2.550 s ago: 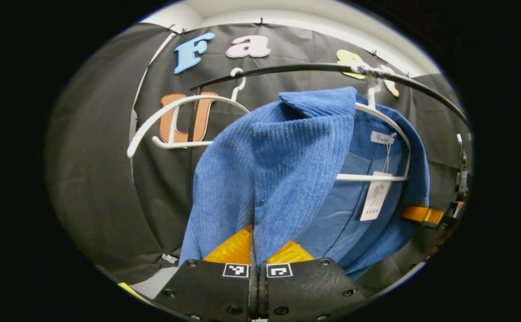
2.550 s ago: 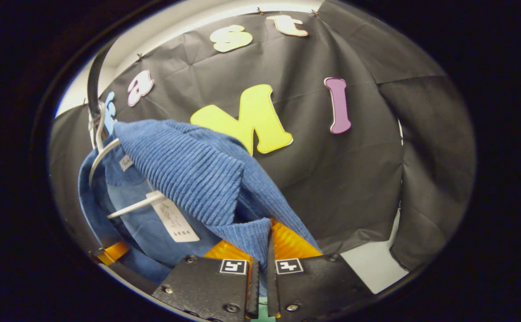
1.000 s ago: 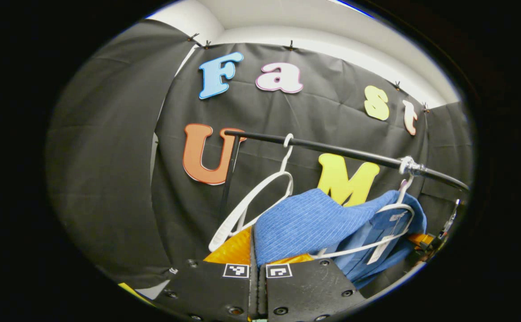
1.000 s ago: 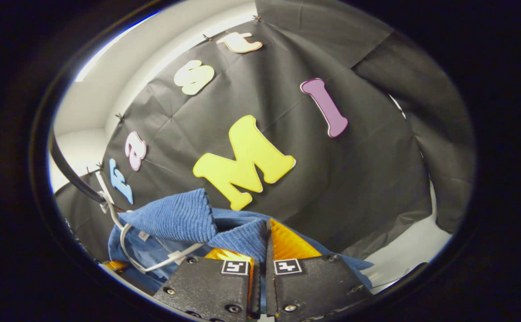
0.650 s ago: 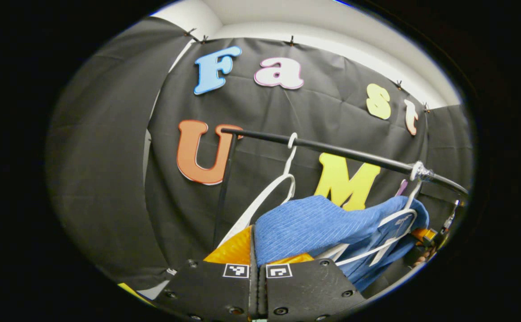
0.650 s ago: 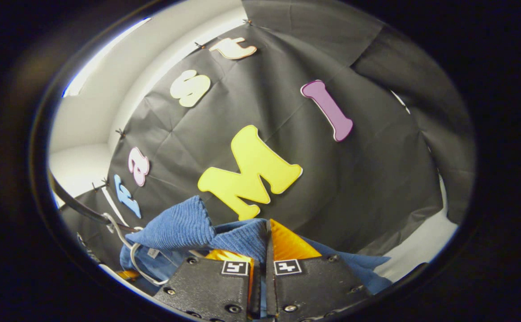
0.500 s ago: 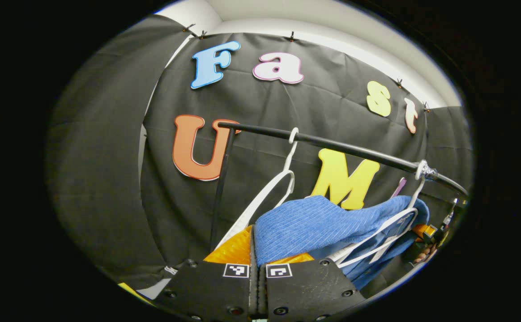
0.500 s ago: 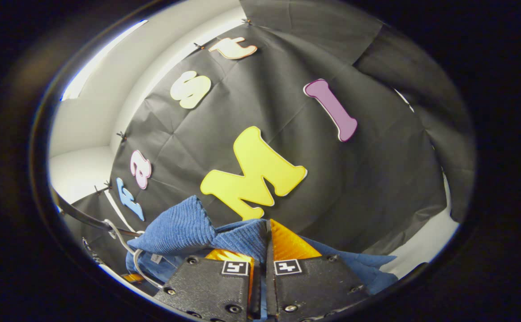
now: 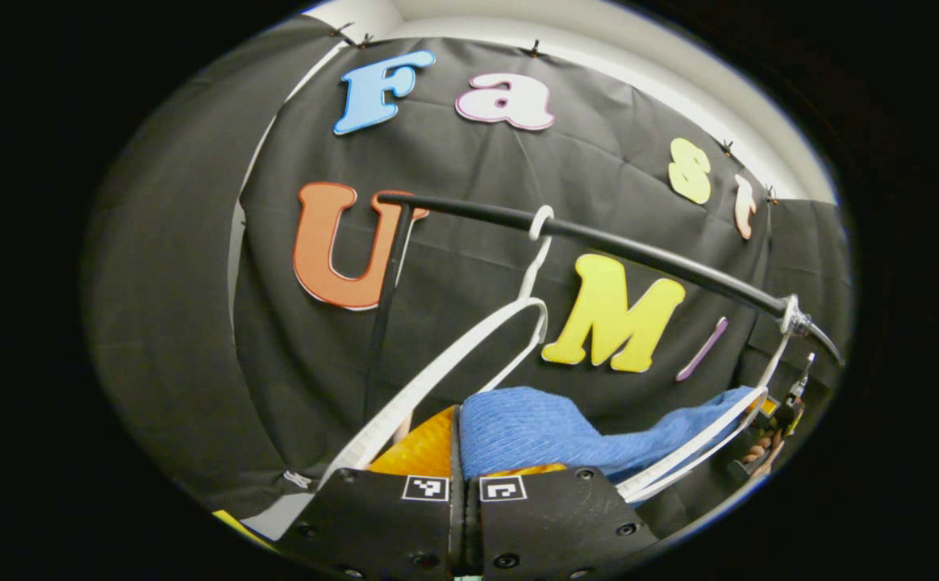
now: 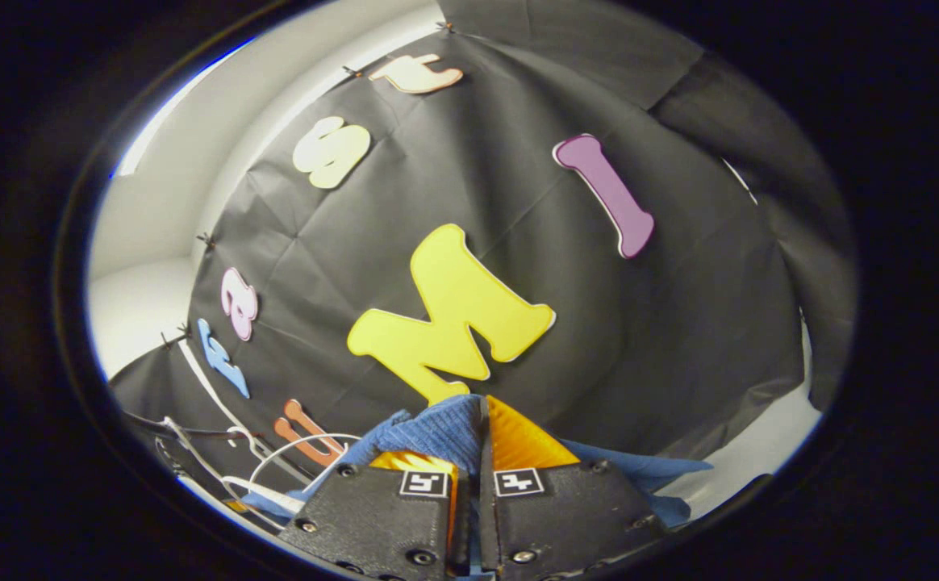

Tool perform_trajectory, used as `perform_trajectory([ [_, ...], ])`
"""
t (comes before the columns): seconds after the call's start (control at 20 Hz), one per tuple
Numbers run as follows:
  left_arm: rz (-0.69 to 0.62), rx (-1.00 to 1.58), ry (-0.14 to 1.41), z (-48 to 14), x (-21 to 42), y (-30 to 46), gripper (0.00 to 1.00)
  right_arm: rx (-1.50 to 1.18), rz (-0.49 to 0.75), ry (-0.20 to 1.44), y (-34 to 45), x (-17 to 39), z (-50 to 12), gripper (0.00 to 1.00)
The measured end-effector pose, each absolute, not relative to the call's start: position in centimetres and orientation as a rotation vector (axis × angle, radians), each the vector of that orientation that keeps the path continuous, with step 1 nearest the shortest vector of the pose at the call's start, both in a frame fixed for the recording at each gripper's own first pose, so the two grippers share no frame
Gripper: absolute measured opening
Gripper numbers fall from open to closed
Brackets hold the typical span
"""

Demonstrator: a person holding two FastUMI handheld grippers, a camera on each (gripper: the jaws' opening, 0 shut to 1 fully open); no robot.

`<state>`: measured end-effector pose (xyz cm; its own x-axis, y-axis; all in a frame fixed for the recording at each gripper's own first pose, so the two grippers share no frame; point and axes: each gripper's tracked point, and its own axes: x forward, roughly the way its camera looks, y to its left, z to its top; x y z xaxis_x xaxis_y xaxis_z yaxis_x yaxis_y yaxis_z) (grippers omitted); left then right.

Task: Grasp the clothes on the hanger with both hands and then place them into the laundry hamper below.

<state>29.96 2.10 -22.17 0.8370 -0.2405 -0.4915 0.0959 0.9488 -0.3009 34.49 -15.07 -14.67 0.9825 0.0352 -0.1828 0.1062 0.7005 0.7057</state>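
Observation:
A blue corduroy garment stretches between both grippers, in front of the black rail. My left gripper is shut on one edge of it. In the right gripper view my right gripper is shut on the garment's other edge. Far off at the right of the left gripper view, the right gripper and the hand holding it appear. The white hanger that bore the garment hangs from the rail's right end, in front of the cloth, its arms bare.
A second bare white hanger hangs near the rail's middle, close to my left gripper. The rail's upright post stands at the left. In the right gripper view both hangers sit low at the left. The black wall is behind.
Both grippers have lifted and pulled the garment; it has slid off the right hanger, which now hangs bare. The rail and hangers have dropped and shifted in both views.

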Motion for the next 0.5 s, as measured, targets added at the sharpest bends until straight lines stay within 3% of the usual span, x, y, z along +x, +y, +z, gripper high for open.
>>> perform_trajectory([
  [0.15, -0.205, -0.247, 0.575, -24.3, 28.9, 1.7, 0.0, 0.795, -0.059, 0.231, -15.1, 34.1, -17.5, 0.08],
  [0.2, -0.211, -0.256, 0.593, -25.0, 28.4, 1.3, 0.05, 0.797, -0.07, 0.246, -15.1, 33.9, -18.3, 0.07],
  [0.25, -0.215, -0.246, 0.603, -25.5, 28.1, 1.1, 0.0, 0.791, -0.077, 0.259, -15.1, 33.8, -19.0, 0.08],
  [0.5, -0.208, -0.288, 0.626, -27.5, 25.6, 1.3, 0.0, 0.754, -0.08, 0.321, -14.2, 32.1, -21.4, 0.08],
])
